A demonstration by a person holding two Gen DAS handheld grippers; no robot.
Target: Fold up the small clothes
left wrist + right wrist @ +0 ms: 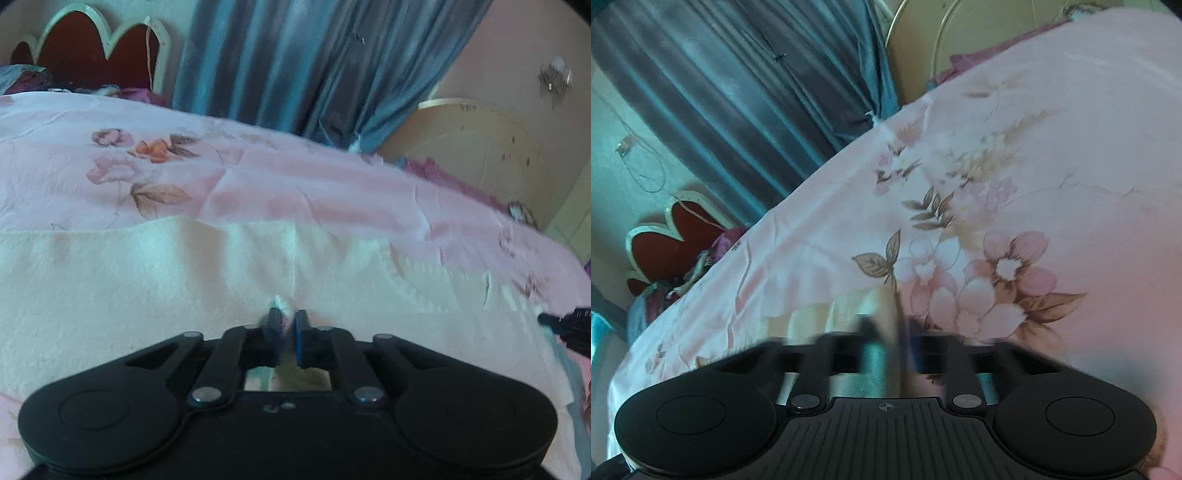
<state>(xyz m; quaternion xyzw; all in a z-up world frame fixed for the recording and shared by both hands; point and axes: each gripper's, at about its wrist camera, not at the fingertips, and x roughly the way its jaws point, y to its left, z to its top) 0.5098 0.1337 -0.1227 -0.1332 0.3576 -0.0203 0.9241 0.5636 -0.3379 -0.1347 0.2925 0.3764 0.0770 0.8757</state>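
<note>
One cream, fuzzy cloth [147, 295] lies on the bed's pink floral sheet [258, 177]. Two black tongs: left tongs [287, 325] pinch its fold; right tongs [886, 332], blurred, clamp cloth too.

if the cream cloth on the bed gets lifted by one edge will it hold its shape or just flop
The cream cloth will probably flop: it already lies creased and bunches into a small peak at the left gripper. It looks thin, so likely light, and may drag across the smooth pink bedsheet.
</note>
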